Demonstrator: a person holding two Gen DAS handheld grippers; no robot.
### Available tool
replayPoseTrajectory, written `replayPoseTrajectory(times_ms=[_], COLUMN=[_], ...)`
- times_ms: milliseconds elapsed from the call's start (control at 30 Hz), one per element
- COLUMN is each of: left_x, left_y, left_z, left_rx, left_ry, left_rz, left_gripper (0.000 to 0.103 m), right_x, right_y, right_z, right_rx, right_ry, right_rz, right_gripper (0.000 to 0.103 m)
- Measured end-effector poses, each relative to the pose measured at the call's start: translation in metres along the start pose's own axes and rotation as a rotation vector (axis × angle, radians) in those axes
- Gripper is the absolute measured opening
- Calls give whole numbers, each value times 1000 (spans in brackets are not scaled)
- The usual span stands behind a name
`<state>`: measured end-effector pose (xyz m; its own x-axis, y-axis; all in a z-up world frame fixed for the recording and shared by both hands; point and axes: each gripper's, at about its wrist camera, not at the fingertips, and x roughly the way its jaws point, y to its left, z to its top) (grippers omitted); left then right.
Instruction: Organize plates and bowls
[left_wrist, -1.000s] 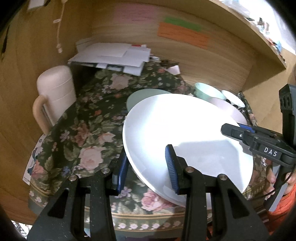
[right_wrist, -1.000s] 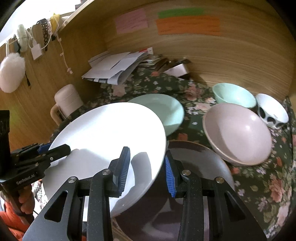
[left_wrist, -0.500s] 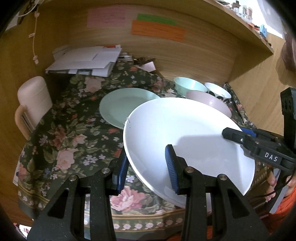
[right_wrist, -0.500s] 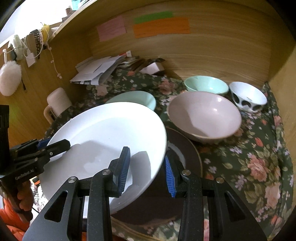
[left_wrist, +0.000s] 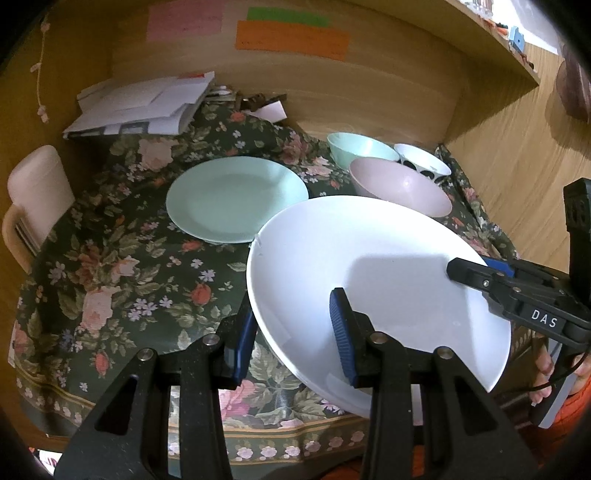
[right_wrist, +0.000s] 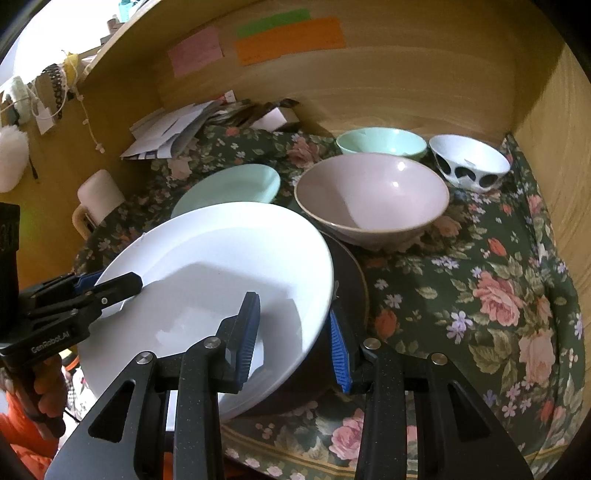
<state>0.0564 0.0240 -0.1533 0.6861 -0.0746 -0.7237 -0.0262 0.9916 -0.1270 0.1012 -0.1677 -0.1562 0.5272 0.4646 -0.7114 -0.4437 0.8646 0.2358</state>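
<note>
White plate (left_wrist: 384, 280), glossy, broad and shallow, hangs tilted over the brown plate (right_wrist: 349, 280) at the near edge of the floral tablecloth (right_wrist: 480, 295), and we pinch its opposite rims with the left gripper (left_wrist: 291, 325) and the right gripper (right_wrist: 293, 332), both narrowly closed on it. Slick glaze and shallow bites could let it slip and crack against the pink bowl (right_wrist: 369, 195) just beyond.

So the big plate (left_wrist: 388, 280) sat at the near edge of the worktop (left_wrist: 122, 258), held by its left rim in the left tongs (left_wrist: 293, 332) and its right rim in the right tongs (right_wrist: 293, 332), over another plate (right_wrist: 352, 291). Behind it to the left lay a smaller plate (left_wrist: 236, 197); behind to the right, the large bowl (right_wrist: 371, 195), with two bowls (right_wrist: 380, 142) (right_wrist: 469, 160) behind that. Papers (left_wrist: 144, 105) were stacked at the far left corner.
</note>
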Motion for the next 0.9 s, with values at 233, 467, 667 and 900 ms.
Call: replayPoseTrajectory(times_ms=[233, 467, 667, 900], left_x=[15, 25, 32, 39], left_y=[-4, -4, -5, -1], left_z=[-3, -4, -5, -3], left_rx=[9, 12, 11, -6], left_ry=[36, 61, 79, 95], left_rz=[-11, -13, -8, -1], left_gripper=[39, 39, 39, 39], right_x=[8, 14, 20, 25], right_y=[-8, -12, -14, -16], right_z=[-5, -8, -8, -6], right_rx=[33, 51, 64, 70], right_ry=[29, 52, 68, 74], right_rz=[-10, -17, -16, -3], right_gripper=[33, 33, 33, 33])
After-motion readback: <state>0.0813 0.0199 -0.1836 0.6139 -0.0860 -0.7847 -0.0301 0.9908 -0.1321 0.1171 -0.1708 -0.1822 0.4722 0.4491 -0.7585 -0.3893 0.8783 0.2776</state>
